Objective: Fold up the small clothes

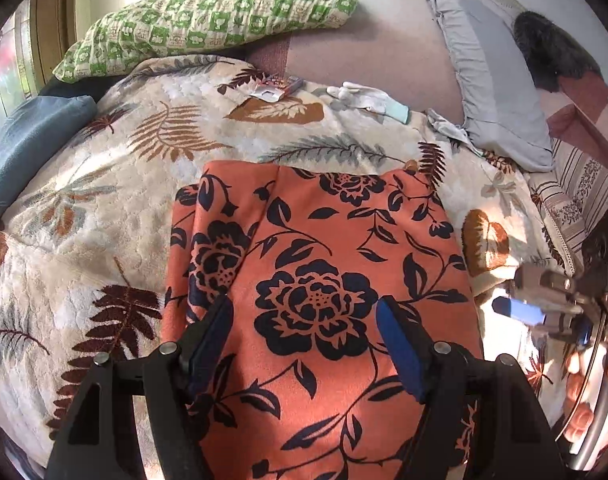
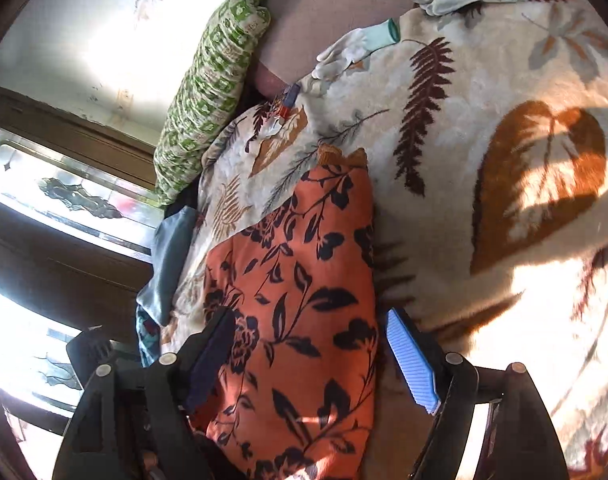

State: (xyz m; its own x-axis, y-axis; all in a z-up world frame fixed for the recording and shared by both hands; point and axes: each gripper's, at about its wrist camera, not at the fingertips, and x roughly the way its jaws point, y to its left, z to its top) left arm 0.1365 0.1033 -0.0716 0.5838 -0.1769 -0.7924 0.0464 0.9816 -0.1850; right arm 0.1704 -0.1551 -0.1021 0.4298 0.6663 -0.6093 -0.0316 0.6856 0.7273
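- The orange cloth with the dark blue flower print (image 1: 323, 264) lies flat in a long folded strip on the cream leaf-patterned fleece blanket (image 1: 104, 208) that covers the bed. It grips nothing beneath it, so a sideways drag can pull the layers apart.
- Your left tongs (image 1: 304, 344) stand released over the near part of the cloth, nothing between the pads. Close here and you probably pinch only the top layer, leaving the lower one behind.
- Your right tongs (image 2: 311, 356) are likewise released at the cloth's right edge, one pad over the print and the other over the blanket. Go too deep and you likely catch the fleece as well, lifting the blanket with the cloth.
- The white glove with a pale green cuff (image 1: 363, 98) lies well apart at the far end, but a long forward fold could sweep toward it.
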